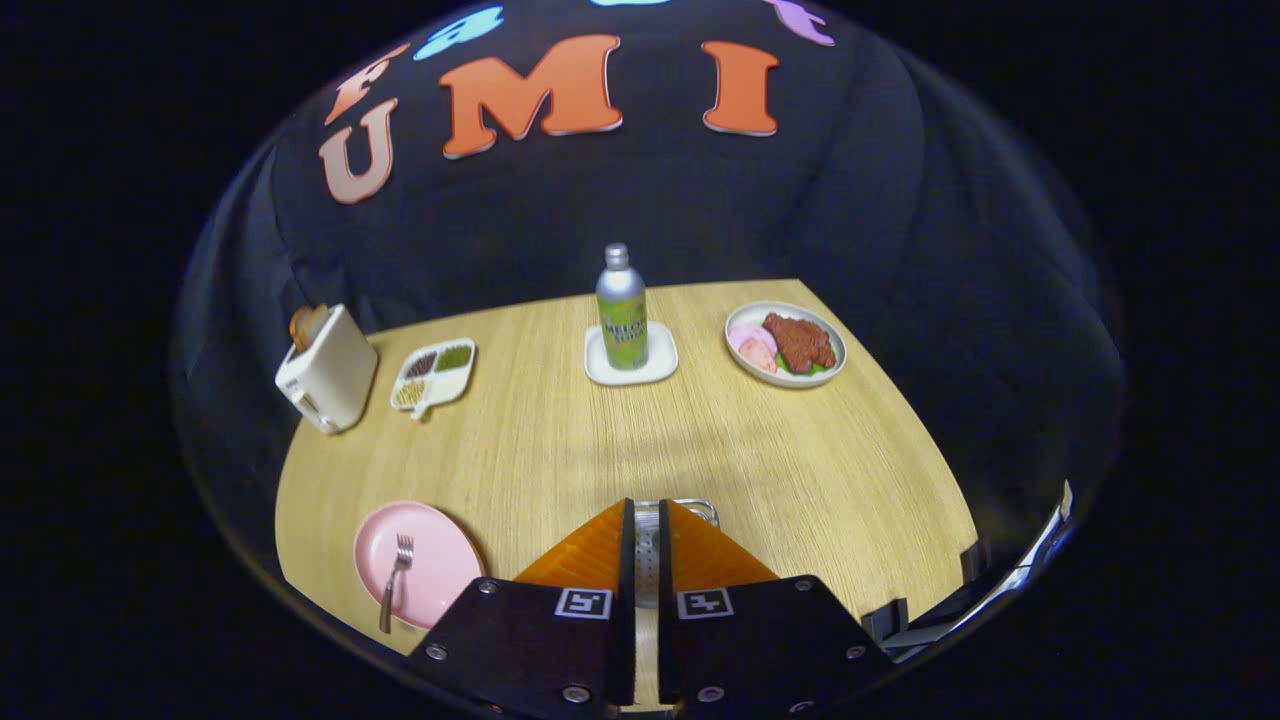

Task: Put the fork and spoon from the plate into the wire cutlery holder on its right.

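Claw: the claw has its fingers drawn nearly together, a thin gap left between them. A slim metal strip shows in that gap; it may be the spoon's handle, but I cannot tell if both fingers press on it.
Holder: the wire holder sits directly under and just beyond the fingertips, its rim peeking out past them (most of it is hidden by the fingers).
Spoon: not to be made out for certain; only the metal between the fingers hints at it.
Plate: a pink plate lies on the desk, to the left of the fingers and level with them.
Fork: the fork rests on the plate, tines away from the claw, handle trailing toward the desk's near edge and over the plate's rim.
Key relation: the fork lies left of the claw, its long axis running roughly parallel to the fingers, so by my reckoning a sideways shift left and a grip across the handle would serve.
Beyond: a bottle on a small tray stands well ahead; a food dish, a divided tray and a toaster line the far side.
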`<state>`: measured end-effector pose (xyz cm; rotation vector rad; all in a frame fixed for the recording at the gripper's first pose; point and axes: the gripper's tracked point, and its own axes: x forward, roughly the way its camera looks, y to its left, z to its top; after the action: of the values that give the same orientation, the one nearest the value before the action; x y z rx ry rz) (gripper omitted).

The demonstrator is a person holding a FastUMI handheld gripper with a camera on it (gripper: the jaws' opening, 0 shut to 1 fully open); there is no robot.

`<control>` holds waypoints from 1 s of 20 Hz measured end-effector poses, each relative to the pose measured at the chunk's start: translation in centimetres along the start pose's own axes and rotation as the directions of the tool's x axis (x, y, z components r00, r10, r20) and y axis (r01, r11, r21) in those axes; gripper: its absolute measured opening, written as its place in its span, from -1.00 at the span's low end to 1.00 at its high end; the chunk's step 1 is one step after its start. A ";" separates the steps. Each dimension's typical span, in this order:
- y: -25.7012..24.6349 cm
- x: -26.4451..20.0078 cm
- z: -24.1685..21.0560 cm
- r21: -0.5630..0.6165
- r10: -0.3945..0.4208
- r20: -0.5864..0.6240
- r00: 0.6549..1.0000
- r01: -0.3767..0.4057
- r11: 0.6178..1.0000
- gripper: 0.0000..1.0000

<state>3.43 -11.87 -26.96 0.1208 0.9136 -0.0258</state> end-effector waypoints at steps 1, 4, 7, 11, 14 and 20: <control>0.3 -0.4 1.1 0.012 0.002 0.054 0.999 -0.002 1.000 -0.77; 2.0 -1.9 2.0 0.025 0.039 0.107 0.994 -0.042 0.999 -0.59; 3.0 -3.8 3.2 -0.030 0.031 0.219 0.975 -0.025 0.999 -0.30; 6.0 -6.8 4.7 -0.064 0.025 0.352 0.936 -0.003 0.998 0.19; 9.1 -8.0 4.7 -0.084 0.046 0.400 0.915 -0.013 0.996 0.36; 15.1 -9.4 2.6 -0.058 0.093 0.429 0.899 -0.075 0.995 0.72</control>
<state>0.87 2.58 -16.51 0.1115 0.4627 0.0455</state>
